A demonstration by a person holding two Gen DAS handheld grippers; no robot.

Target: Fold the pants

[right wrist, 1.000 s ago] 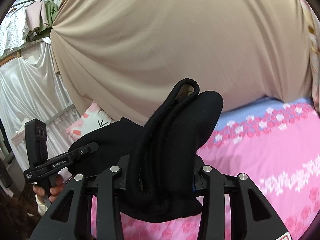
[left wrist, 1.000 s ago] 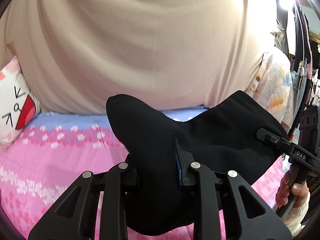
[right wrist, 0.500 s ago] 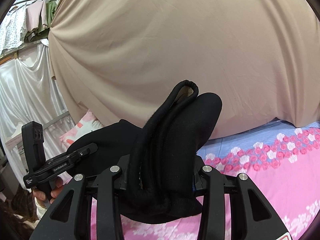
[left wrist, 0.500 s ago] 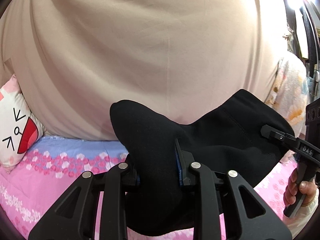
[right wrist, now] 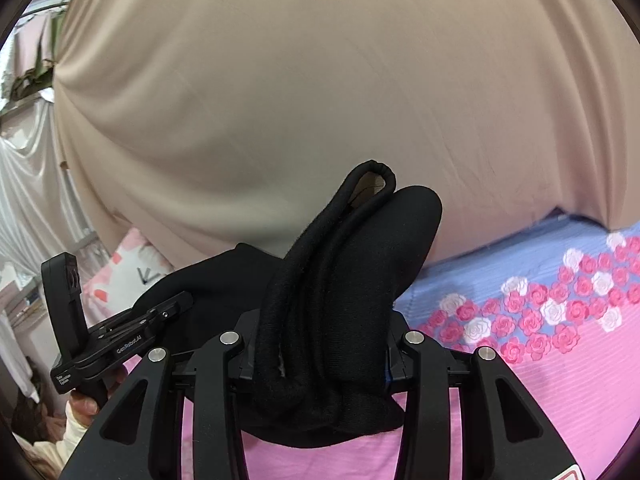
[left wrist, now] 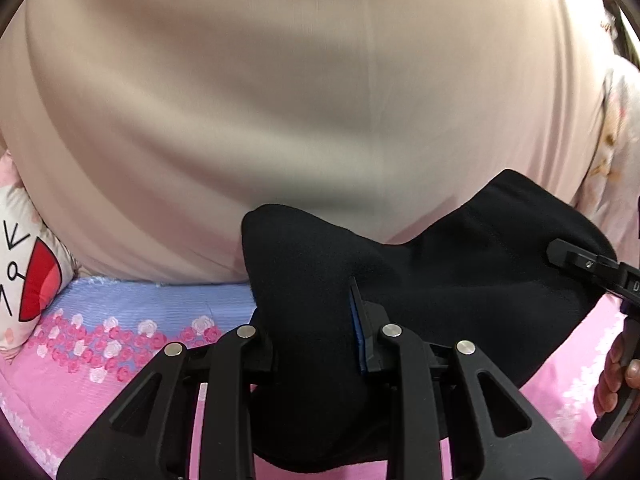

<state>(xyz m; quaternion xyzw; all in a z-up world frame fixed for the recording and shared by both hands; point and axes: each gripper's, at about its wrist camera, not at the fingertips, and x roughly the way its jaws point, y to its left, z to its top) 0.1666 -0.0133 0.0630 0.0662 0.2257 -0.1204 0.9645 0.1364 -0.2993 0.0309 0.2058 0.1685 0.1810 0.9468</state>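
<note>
backdrop: big beige sheet (left wrist: 280, 100) hangs behind the bed, fills most of both views; white drape (right wrist: 28, 200) left of the sheet in right wrist view
surface: bed cover (right wrist: 560, 380), pink with rose band and a blue strip along the sheet's foot
pillow: white cartoon pillow (left wrist: 24, 272) with red mouth, at the left foot of the sheet, resting on the bed cover
pants: black pants (left wrist: 460, 280), bunched, held up above the bed cover in front of the sheet; span between the 2 grippers; lower folds hang toward the pink cover, contact with it unclear
left gripper: left gripper (left wrist: 316, 344) pinches a thick wad of the pants; fingers pressed on cloth from both sides; blue pad edge visible on its right finger (left wrist: 358, 332)
right gripper: right gripper (right wrist: 320, 344) clamped on a rolled, hemmed edge of the pants; cloth stands up in a loop above the jaws, in front of the sheet
cross view: right gripper also seen at right edge of left wrist view, its tip on the pants; person's hand (left wrist: 616, 376) on its handle
blur: sheet slightly smeared in left wrist view
</note>
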